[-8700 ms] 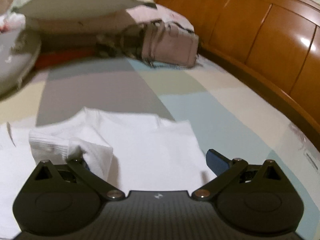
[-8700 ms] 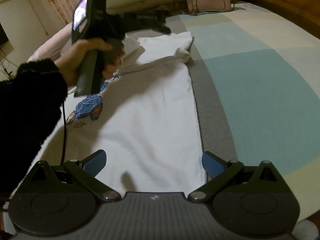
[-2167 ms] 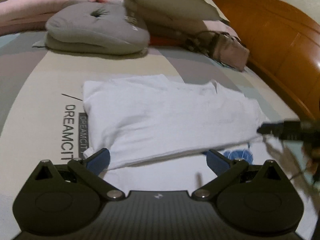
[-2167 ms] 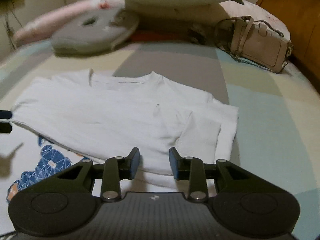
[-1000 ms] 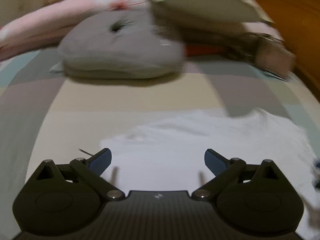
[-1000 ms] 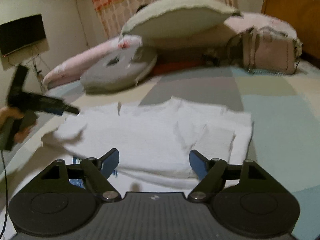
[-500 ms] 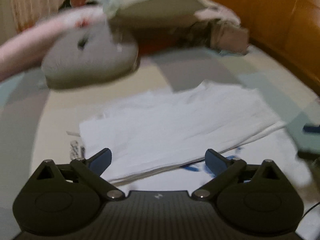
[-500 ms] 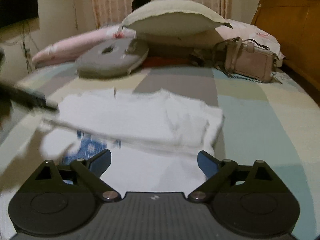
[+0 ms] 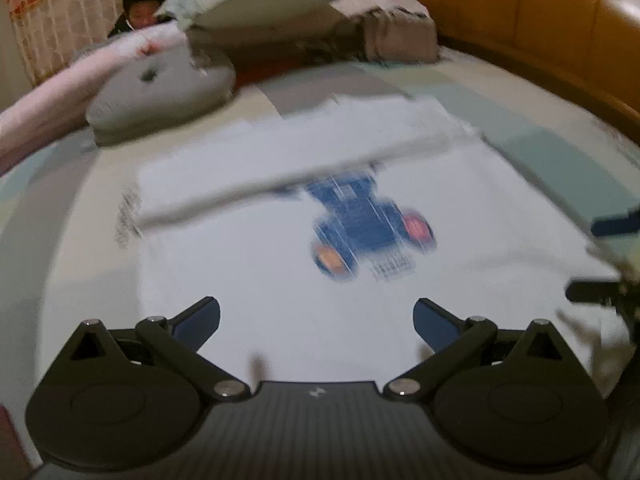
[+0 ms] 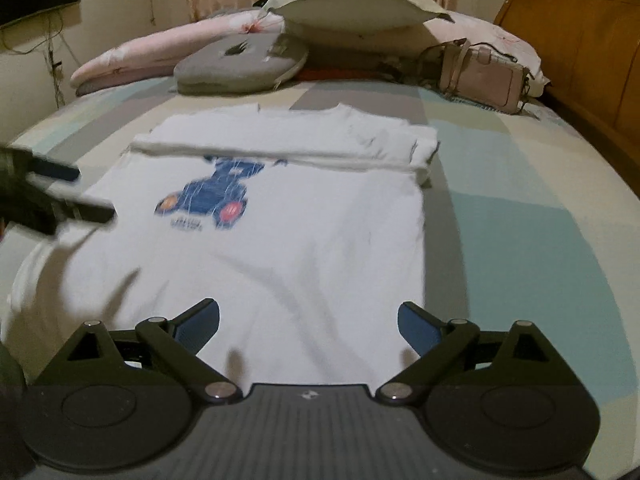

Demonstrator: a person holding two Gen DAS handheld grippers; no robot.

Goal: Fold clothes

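1. Right wrist view: the white T-shirt [image 10: 280, 240] lies flat on the bed [image 10: 520, 208], its top part folded down over the blue car print [image 10: 212, 196].
2. The right hand-held gripper [image 10: 308, 324] hovers over the shirt's near hem, jaws spread wide, nothing between them.
3. The left hand-held gripper [image 9: 316, 320] is likewise spread wide and empty above the shirt.
4. A grey cushion [image 10: 240, 66], pillow [image 10: 352, 4] and pink handbag [image 10: 484, 76] sit beyond.
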